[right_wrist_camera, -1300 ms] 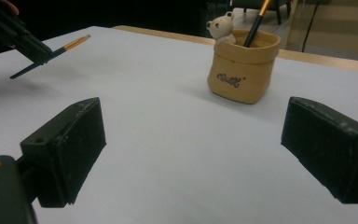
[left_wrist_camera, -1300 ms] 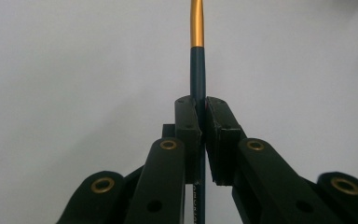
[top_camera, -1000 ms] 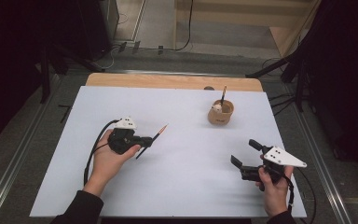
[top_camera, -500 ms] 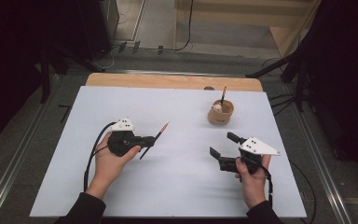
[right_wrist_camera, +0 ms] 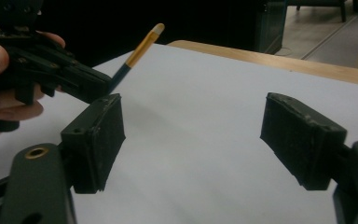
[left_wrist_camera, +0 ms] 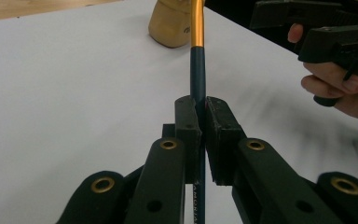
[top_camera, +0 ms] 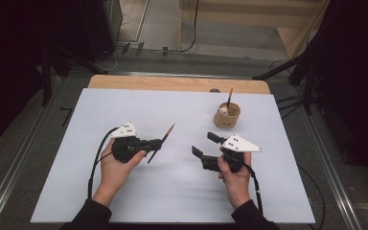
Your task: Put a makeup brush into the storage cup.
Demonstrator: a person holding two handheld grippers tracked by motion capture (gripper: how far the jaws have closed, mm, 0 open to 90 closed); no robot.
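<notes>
With the left gripper (top_camera: pixel 157 143) pinching the paintbrush (top_camera: pixel 162 141) above the white bench (top_camera: pixel 124 105) and the right gripper (top_camera: pixel 205 145) nearby, jaws spread, just closing on nothing, hold the brush steady and centre its handle between the pads before squeezing.

The high view looks forward and down from above the person's side of the bench (top_camera: pixel 124 201), far enough back to take in the whole white top. The left tool view sits close behind the left tool (left_wrist_camera: pixel 200 112) and faces along the brush (left_wrist_camera: pixel 197 70) toward the wooden cup (left_wrist_camera: pixel 170 28). The right tool view rides low behind the right tool (right_wrist_camera: pixel 191 135). Both tool views share the brush and the opposite hand.
</notes>
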